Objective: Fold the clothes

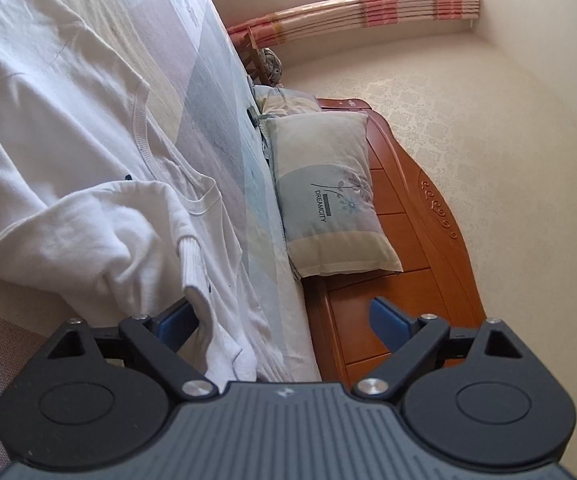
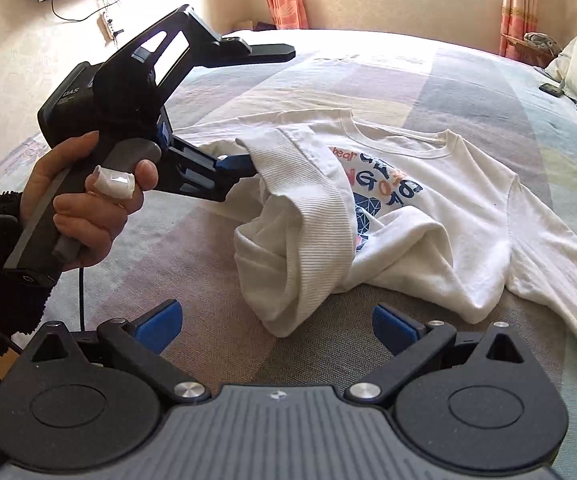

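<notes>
A: What carries everything?

B: A bed (image 2: 248,92), its cover in broad pastel blocks of grey, blue and cream; a white sweatshirt (image 2: 448,216) lies spread across its middle, print side up, one sleeve running toward the right edge.

A: Anything else on it?

B: Pillows (image 1: 328,196) stacked at the head edge; a small dark object (image 2: 550,89) just beside them.

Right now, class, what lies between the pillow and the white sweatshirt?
Between the pillow and the sweatshirt, the left wrist view shows bare checked bedspread and a small dark object.
</notes>
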`<act>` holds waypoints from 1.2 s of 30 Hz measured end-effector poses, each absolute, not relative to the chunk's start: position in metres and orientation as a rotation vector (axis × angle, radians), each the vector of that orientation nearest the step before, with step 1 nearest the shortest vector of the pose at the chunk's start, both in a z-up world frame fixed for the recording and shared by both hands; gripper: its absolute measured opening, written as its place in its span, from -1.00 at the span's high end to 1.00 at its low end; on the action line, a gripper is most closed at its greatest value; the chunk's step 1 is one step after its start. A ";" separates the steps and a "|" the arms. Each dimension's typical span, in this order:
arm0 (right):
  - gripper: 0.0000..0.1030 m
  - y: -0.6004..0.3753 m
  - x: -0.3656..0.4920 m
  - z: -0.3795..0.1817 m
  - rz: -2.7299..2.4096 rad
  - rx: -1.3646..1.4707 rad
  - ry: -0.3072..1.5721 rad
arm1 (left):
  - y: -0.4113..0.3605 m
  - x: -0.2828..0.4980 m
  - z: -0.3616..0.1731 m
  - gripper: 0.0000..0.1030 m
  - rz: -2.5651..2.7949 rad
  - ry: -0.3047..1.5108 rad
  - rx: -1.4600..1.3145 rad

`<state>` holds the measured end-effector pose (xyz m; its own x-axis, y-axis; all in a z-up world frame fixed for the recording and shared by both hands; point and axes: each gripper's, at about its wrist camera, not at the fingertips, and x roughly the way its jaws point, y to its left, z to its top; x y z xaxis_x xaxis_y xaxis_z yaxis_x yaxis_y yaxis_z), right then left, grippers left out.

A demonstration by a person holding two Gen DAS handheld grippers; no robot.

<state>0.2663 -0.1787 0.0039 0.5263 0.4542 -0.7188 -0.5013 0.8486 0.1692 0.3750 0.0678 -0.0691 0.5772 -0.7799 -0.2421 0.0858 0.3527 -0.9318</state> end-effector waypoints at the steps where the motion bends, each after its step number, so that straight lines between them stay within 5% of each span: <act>1: -1.00 -0.177 0.266 0.004 0.580 -0.054 0.848 | 0.067 0.378 -0.073 -0.68 -0.611 0.819 -1.053; 8: -1.00 -0.171 0.262 0.002 0.599 -0.027 0.868 | 0.071 0.382 -0.094 -0.24 -0.533 0.849 -1.113; 12: -1.00 -0.171 0.258 0.004 0.598 -0.023 0.868 | 0.074 0.382 -0.107 0.58 -0.456 0.889 -1.144; 18: -1.00 -0.177 0.258 0.010 0.598 0.031 0.868 | 0.064 0.374 -0.088 0.59 -0.469 0.856 -1.024; 20: -1.00 -0.177 0.257 0.010 0.596 0.032 0.869 | 0.064 0.379 -0.105 0.89 -0.422 0.908 -1.043; 36: -1.00 -0.188 0.253 0.010 0.584 0.071 0.886 | 0.134 0.271 -0.035 0.93 -0.200 0.762 -0.936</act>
